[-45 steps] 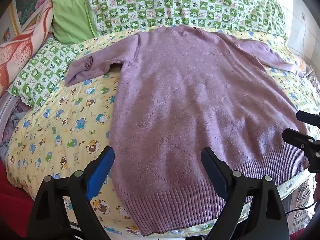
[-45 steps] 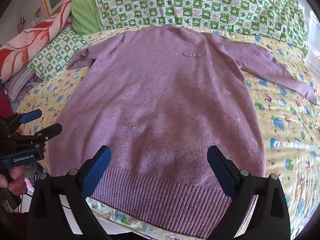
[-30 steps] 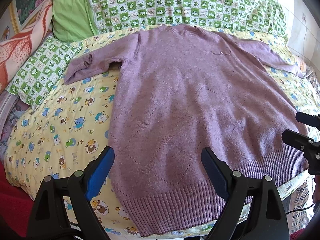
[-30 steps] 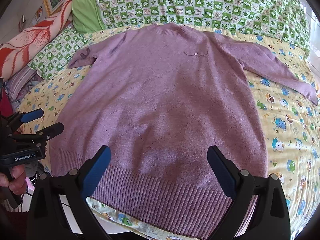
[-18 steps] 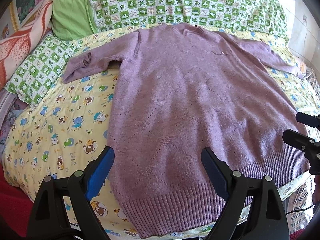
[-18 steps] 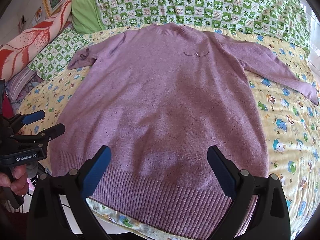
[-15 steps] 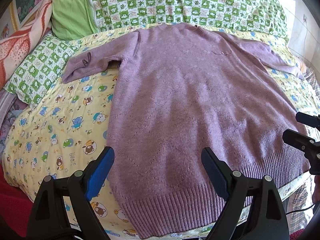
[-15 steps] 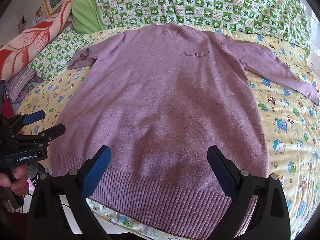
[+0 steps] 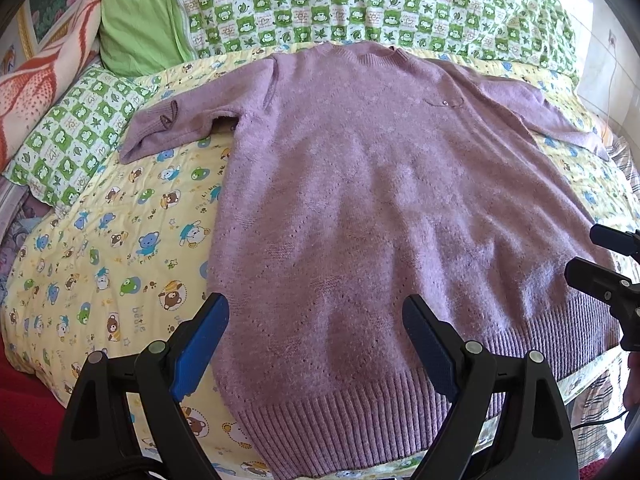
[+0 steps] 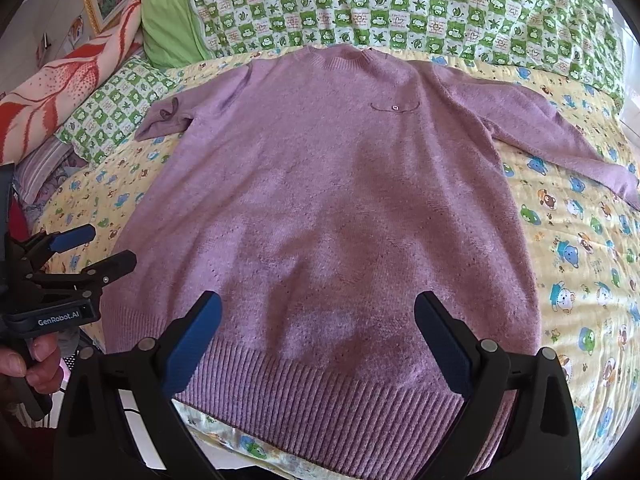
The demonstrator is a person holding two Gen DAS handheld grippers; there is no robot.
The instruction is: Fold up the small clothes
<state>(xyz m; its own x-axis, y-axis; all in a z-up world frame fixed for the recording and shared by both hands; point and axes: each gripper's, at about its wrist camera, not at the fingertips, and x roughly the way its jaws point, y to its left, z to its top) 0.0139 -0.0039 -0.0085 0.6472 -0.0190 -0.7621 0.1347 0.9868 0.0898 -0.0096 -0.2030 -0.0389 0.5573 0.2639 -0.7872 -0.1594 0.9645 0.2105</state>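
A purple knit sweater (image 9: 360, 208) lies flat, front up, on a yellow cartoon-print bedsheet (image 9: 100, 240), with its ribbed hem toward me. It also shows in the right wrist view (image 10: 320, 200). Its left sleeve (image 9: 176, 124) is bent short; its right sleeve (image 10: 540, 132) stretches out to the right. My left gripper (image 9: 316, 320) is open and empty, held above the hem's left part. My right gripper (image 10: 316, 320) is open and empty above the hem's middle. Each gripper shows at the edge of the other's view: the right one (image 9: 600, 256), the left one (image 10: 100, 248).
A green checked quilt (image 9: 360, 4) and a green pillow (image 9: 136, 12) lie beyond the collar. A checked pillow (image 9: 76, 136) and an orange-patterned blanket (image 9: 36, 80) lie at the left. The bed's near edge runs just under the hem.
Both views have shifted only slightly; the sweater sits a little lower and closer in the left wrist view. Both grippers stay open and empty.
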